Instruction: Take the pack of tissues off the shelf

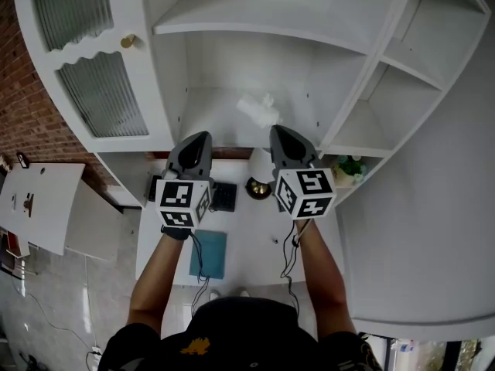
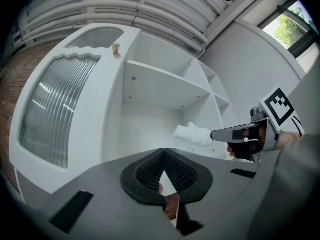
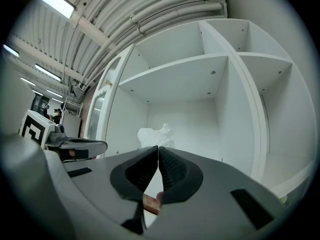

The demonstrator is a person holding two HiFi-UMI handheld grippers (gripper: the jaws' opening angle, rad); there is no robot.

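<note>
The pack of tissues (image 1: 259, 110) is a white, crumpled soft pack lying on the middle shelf (image 1: 216, 122) of a white shelf unit. In the head view both grippers are held up side by side in front of that shelf, short of the pack. My left gripper (image 1: 198, 138) is to the pack's lower left and my right gripper (image 1: 279, 131) just below and right of it. The left gripper view shows its jaws (image 2: 162, 151) shut and empty, with the pack (image 2: 192, 133) ahead to the right. In the right gripper view the jaws (image 3: 158, 148) are also shut on nothing, the pack (image 3: 154, 134) straight ahead.
A cabinet door with ribbed glass (image 1: 100, 91) and a brass knob (image 1: 128, 42) stands left of the open bay. An upper shelf board (image 1: 255, 18) hangs above, and side compartments (image 1: 371, 130) are at right. Below, a white desk (image 1: 255, 246) carries a teal book (image 1: 209, 253) and a small plant (image 1: 349, 167).
</note>
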